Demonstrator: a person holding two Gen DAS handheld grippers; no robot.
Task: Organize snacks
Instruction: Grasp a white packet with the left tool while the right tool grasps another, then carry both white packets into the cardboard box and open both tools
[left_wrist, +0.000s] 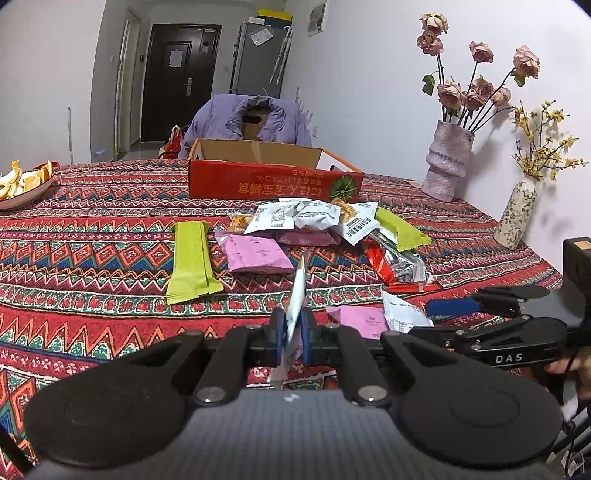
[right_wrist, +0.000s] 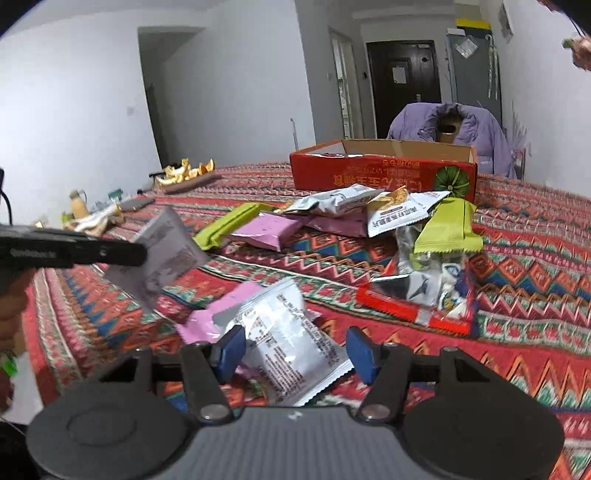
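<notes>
My left gripper is shut on a thin silver snack packet, held edge-on above the table; it also shows in the right wrist view. My right gripper is open, its jaws on either side of a white snack packet that lies on a pink packet; this gripper also shows at the right of the left wrist view. An open red cardboard box stands at the back. A pile of snacks lies in front of it, with green bars and a red packet.
A patterned red tablecloth covers the table. A plate of orange peels sits far left. Two vases with flowers stand at the right by the wall. A chair with a purple jacket is behind the box.
</notes>
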